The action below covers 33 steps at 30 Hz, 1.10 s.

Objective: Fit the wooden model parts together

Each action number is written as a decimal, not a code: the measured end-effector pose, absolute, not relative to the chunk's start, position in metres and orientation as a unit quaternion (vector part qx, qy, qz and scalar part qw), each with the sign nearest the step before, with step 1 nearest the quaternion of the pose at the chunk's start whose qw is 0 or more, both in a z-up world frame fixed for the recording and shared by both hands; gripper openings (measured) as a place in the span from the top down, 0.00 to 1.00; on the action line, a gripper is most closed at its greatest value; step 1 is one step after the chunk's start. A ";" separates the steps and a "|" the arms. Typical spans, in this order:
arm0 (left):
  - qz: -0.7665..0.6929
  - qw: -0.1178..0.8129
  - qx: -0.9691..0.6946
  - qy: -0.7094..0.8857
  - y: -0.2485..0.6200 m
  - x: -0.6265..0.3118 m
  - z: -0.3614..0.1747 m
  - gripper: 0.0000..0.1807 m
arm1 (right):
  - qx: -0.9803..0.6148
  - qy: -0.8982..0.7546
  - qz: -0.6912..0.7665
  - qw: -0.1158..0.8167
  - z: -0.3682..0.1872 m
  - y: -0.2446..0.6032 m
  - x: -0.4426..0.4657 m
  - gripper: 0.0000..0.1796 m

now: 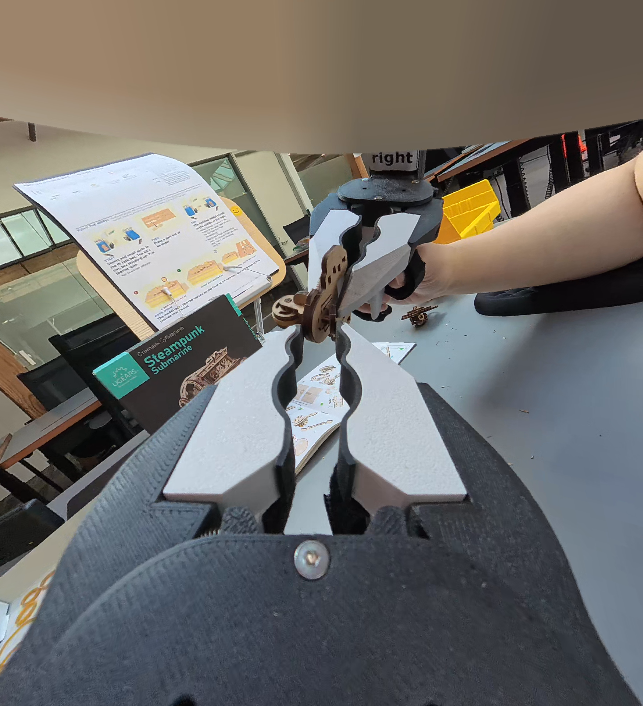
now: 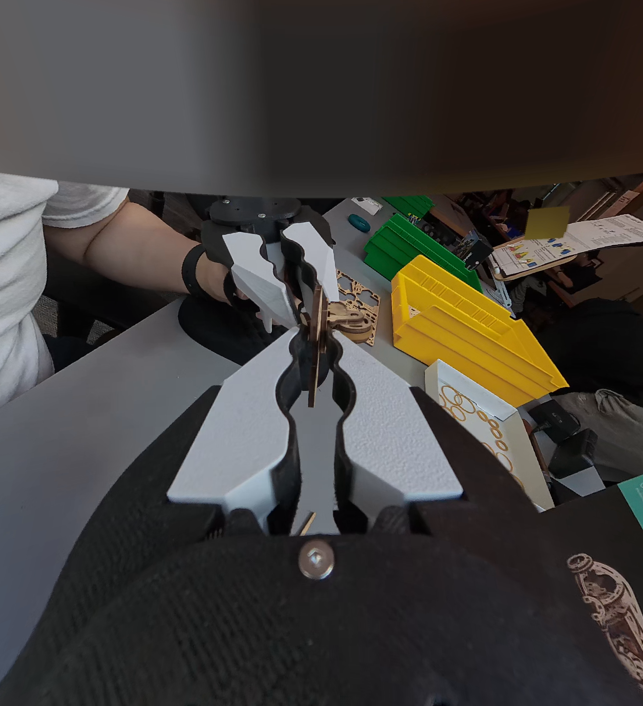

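I hold one wooden assembly point(image 1: 318, 317) in the air between both grippers. It is a flat lobed plate point(image 2: 315, 363) with a small wheeled piece point(image 2: 348, 319) sticking out from one side. My left gripper point(image 1: 321, 331) is shut on the plate's lower end, fingertips on either side. My right gripper point(image 2: 316, 336) is shut on the same plate, seen edge-on between its fingers. In the left wrist view the right gripper point(image 1: 329, 301) comes down from above. In the right wrist view the left gripper point(image 2: 304, 313) meets mine tip to tip.
A small wooden sub-assembly point(image 1: 419, 315) lies on the grey table point(image 1: 541, 401). An open booklet point(image 1: 319, 401), the kit box point(image 1: 182, 366) and an instruction sheet on a stand point(image 1: 148, 237) are nearby. A yellow bin point(image 2: 465, 336), green bins point(image 2: 407, 244), a cut-out wooden sheet point(image 2: 361, 290) and a white tray point(image 2: 510, 414) of rubber bands stand behind. The grippers are tip to tip, or close to it.
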<state>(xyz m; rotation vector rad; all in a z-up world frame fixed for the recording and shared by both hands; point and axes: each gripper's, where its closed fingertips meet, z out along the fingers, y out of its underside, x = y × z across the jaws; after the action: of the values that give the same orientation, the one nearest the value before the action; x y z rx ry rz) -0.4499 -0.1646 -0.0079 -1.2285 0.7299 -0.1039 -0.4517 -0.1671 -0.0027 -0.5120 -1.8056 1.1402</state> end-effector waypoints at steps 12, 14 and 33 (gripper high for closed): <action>-0.084 0.745 -0.585 0.310 -0.160 -0.453 -0.011 0.92 | -0.233 -0.715 0.495 0.435 -0.006 -0.162 -0.455 0.96; -0.086 0.745 -0.583 0.312 -0.160 -0.452 -0.011 0.92 | -0.228 -0.716 0.496 0.435 -0.006 -0.163 -0.454 0.97; -0.150 0.735 -0.595 0.288 -0.159 -0.457 -0.009 0.92 | -0.247 -0.701 0.510 0.432 -0.004 -0.160 -0.458 0.96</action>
<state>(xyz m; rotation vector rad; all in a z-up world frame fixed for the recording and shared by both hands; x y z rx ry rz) -0.4573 -0.1595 -0.0094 -1.3086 0.6326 -0.3288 -0.4585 -0.1604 -0.0037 -0.6144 -1.7481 1.2714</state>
